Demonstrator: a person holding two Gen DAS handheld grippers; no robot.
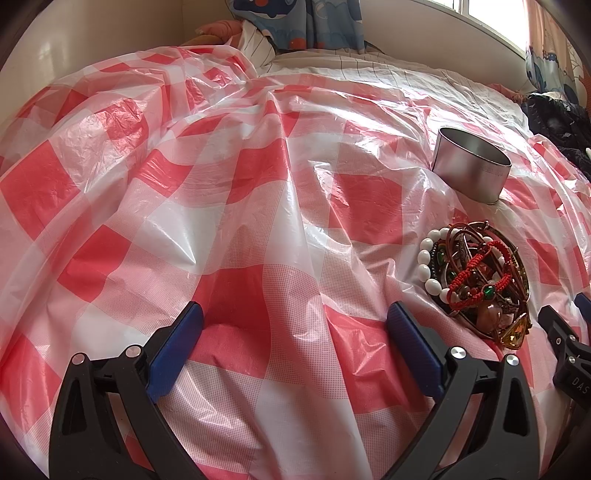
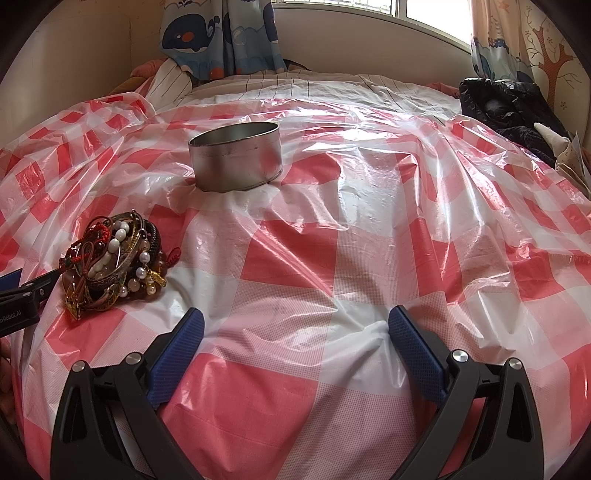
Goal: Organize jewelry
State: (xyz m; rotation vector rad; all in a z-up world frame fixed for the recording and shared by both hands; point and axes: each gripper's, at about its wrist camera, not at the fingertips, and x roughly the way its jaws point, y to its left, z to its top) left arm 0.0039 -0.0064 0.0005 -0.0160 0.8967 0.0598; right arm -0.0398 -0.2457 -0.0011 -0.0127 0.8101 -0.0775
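A tangled pile of jewelry [image 1: 476, 280] with white beads, red cords and metal bangles lies on the red-and-white checked plastic sheet [image 1: 258, 184]. It also shows in the right wrist view [image 2: 114, 262]. A round open metal tin [image 1: 472, 170] stands upright beyond the pile, seen too in the right wrist view [image 2: 236, 157]. My left gripper [image 1: 295, 317] is open and empty, left of the pile. My right gripper [image 2: 295, 321] is open and empty, right of the pile; its tip shows in the left wrist view [image 1: 565, 332]. The left gripper's tip shows at the right wrist view's left edge [image 2: 18, 291].
The sheet covers a bed with a striped sheet [image 2: 295, 86] at the far end. Dark clothing [image 2: 509, 107] lies at the far right. Whale-print curtains [image 2: 218, 33] and a window sill are behind. A wall is on the left.
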